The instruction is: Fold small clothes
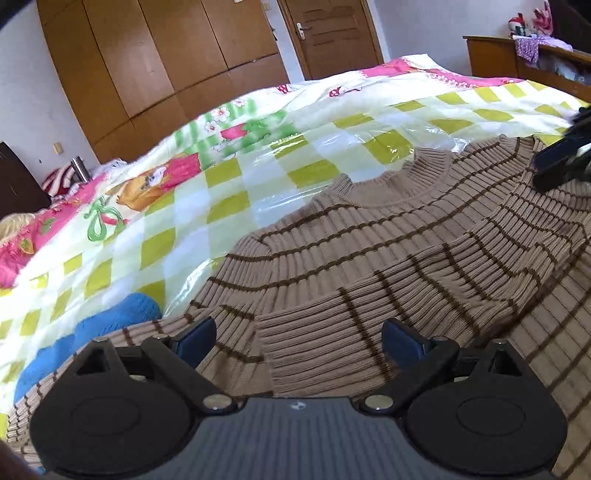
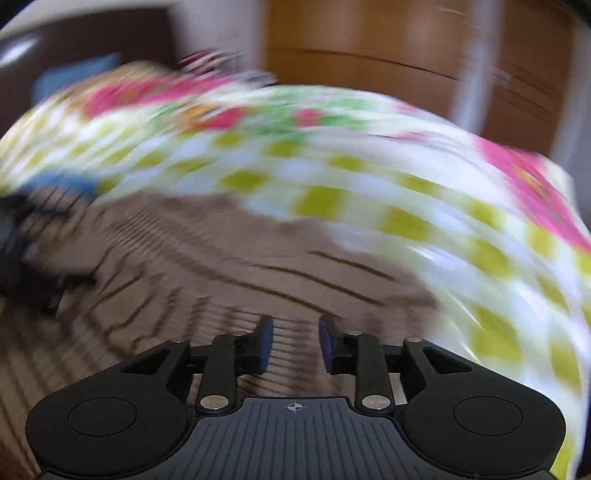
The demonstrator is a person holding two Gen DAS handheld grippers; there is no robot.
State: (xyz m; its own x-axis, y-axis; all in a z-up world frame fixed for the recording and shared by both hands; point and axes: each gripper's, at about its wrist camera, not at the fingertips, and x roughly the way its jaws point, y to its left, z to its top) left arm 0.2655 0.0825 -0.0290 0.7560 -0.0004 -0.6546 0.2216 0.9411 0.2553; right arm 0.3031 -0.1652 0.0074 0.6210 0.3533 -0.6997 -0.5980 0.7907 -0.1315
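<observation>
A tan ribbed sweater (image 1: 369, 258) with thin brown stripes lies flat on the bed, collar toward the far side. One sleeve is folded across its body, and the cuff (image 1: 295, 354) ends just in front of my left gripper (image 1: 299, 339). That gripper is open wide, its blue pads apart above the cloth and holding nothing. My right gripper (image 1: 565, 162) shows at the sweater's far right shoulder. The right wrist view is motion-blurred. There my right gripper (image 2: 295, 339) hovers over the sweater (image 2: 221, 277) with a clear gap between its pads and no cloth pinched.
The bed carries a glossy checked quilt (image 1: 258, 177) in green, white and pink. A blue knitted garment (image 1: 110, 321) lies at the sweater's left edge. Wooden wardrobes (image 1: 147, 55) and a door (image 1: 328, 33) stand behind the bed. A wooden bed frame (image 1: 517, 62) with toys is at far right.
</observation>
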